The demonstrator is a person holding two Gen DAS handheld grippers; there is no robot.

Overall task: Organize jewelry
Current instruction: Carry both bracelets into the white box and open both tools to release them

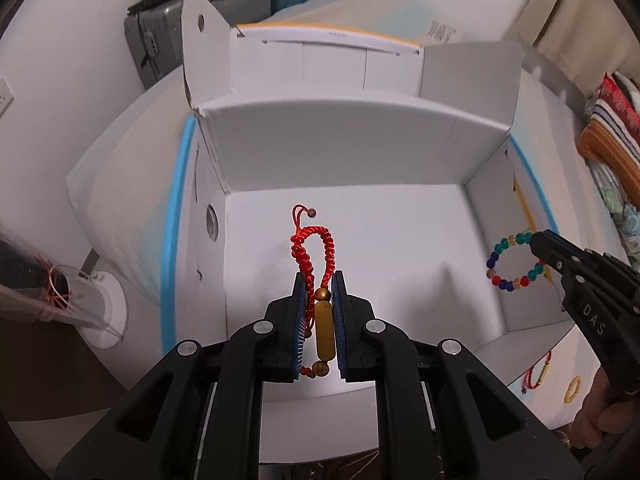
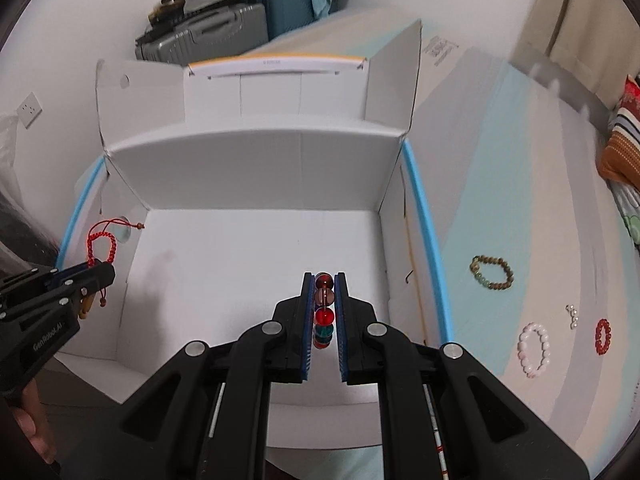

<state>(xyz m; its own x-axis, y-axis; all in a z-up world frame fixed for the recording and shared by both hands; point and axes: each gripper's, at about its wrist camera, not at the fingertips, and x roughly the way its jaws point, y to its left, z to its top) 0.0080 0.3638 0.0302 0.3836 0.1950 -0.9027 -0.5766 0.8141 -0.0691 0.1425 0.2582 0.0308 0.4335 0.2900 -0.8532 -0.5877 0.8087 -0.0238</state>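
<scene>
My left gripper is shut on a red braided cord bracelet with a long gold bead, held above the floor of an open white cardboard box. It also shows in the right wrist view at the box's left wall, with the red bracelet. My right gripper is shut on a multicoloured glass bead bracelet over the box. In the left wrist view the right gripper holds that bead bracelet by the box's right wall.
On the bed right of the box lie a brown-green bead bracelet, a pink bead bracelet, a red bead bracelet and a small pearl piece. Suitcases stand behind. A striped cushion lies far right.
</scene>
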